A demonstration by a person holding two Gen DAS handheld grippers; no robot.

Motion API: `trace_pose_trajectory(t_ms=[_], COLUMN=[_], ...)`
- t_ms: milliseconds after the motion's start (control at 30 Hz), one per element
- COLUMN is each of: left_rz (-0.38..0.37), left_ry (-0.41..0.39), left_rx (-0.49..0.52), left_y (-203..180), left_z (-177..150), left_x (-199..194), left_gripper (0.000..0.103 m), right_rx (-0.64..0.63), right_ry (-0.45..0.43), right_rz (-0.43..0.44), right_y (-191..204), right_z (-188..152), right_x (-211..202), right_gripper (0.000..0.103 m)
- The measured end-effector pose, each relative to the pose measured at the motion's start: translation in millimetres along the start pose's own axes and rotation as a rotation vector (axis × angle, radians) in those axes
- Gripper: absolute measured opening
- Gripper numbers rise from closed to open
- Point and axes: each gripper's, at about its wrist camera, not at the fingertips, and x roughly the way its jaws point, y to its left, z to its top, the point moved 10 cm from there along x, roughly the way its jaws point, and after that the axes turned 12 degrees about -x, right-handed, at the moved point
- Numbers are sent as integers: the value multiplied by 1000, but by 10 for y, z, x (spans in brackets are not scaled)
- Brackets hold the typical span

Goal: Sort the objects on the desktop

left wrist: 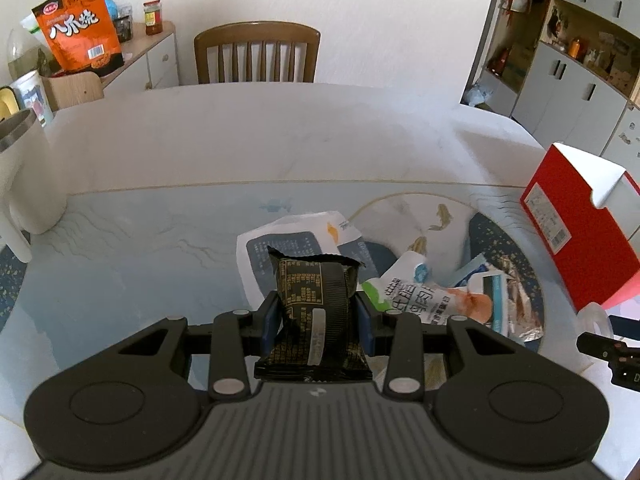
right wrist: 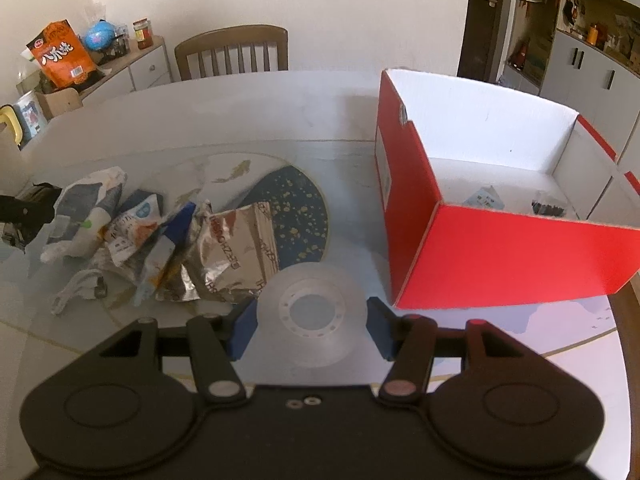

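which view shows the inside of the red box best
The right wrist view: the red box is open toward the camera, showing white walls and small items at its bottom. The left wrist view shows only its outer side at the right edge.

Soft, even daylight is seen in both views, with the white wall (left wrist: pixel 360 8) a bit washed out. Heavy fisheye bending is noticed at the edges (corners go black). Some motion blur is picked up on the snack packets (right wrist: pixel 160 240), and shadows are kept faint.

black snack packet (left wrist: pixel 316 312): glossy plastic | red box (right wrist: pixel 500 216): matt cardboard | tape roll (right wrist: pixel 316 312): translucent plastic
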Motion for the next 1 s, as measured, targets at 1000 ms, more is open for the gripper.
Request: trace_pose_trajectory(t_ms=[1000], left_rz=[-93], left_ry=[-64], left_rx=[171], left_y=[-867], left_z=[-52], left_x=[-533], left_gripper=[37], right_rx=[22], right_ry=[-178], right_rz=[-26], right_y=[-415], right_z=[453], right_x=[-867], right_gripper=[58])
